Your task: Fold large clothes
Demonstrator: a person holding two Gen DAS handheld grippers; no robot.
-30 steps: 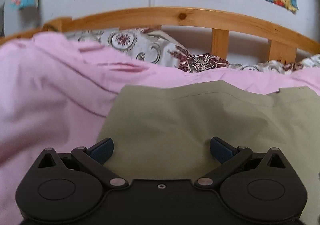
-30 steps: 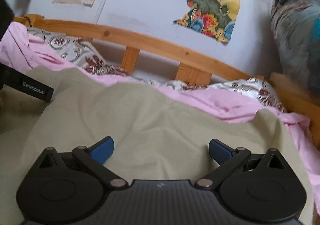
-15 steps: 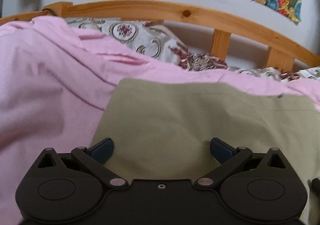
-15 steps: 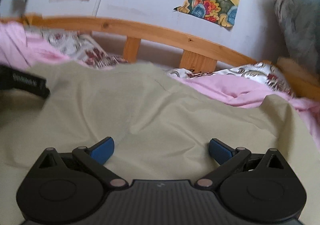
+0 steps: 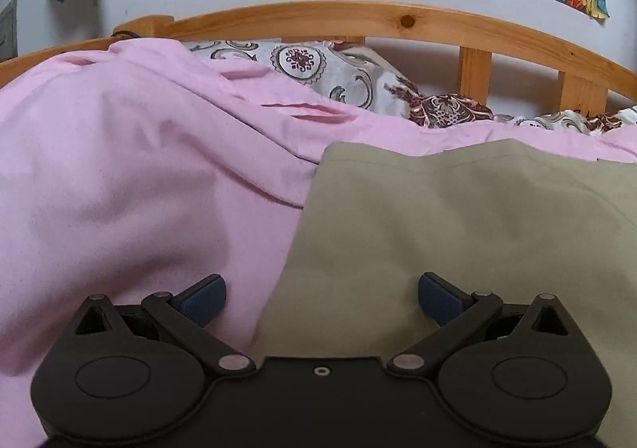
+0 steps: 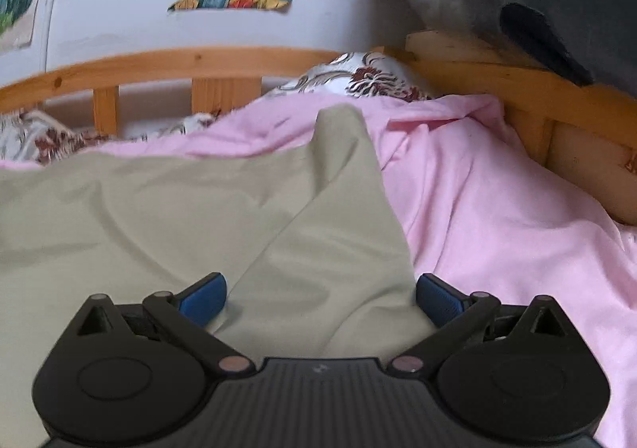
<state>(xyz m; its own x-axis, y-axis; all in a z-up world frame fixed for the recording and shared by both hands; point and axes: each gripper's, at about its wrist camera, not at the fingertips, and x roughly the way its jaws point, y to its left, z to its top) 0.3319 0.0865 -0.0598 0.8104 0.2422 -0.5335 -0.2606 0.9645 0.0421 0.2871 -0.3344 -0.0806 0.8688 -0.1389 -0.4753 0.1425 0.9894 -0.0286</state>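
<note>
Since the earlier frames, your left gripper has shifted toward the left edge of the flat olive-green cloth garment, and your right gripper has swung to its right edge, where a corner of the fabric now stands up in a peak.

Left wrist view: your gripper's blue-padded fingers are spread wide and grip nothing. The garment's left edge runs between them, so one pad lies over the pink bedsheet and the other over the garment. The garment's far hem lies straight, with a faint stitched seam just inside it, and its surface is smooth.

Right wrist view: your right gripper is likewise spread and empty. A diagonal fold runs from between the fingers up to the raised corner. The fabric left of the fold shows shallow wrinkles. This view is slightly blurred.

The garment rests on the pink bedsheet of the bed. Beyond it lie a white patterned pillow with maroon motifs and the curved wooden bed rail.
</note>
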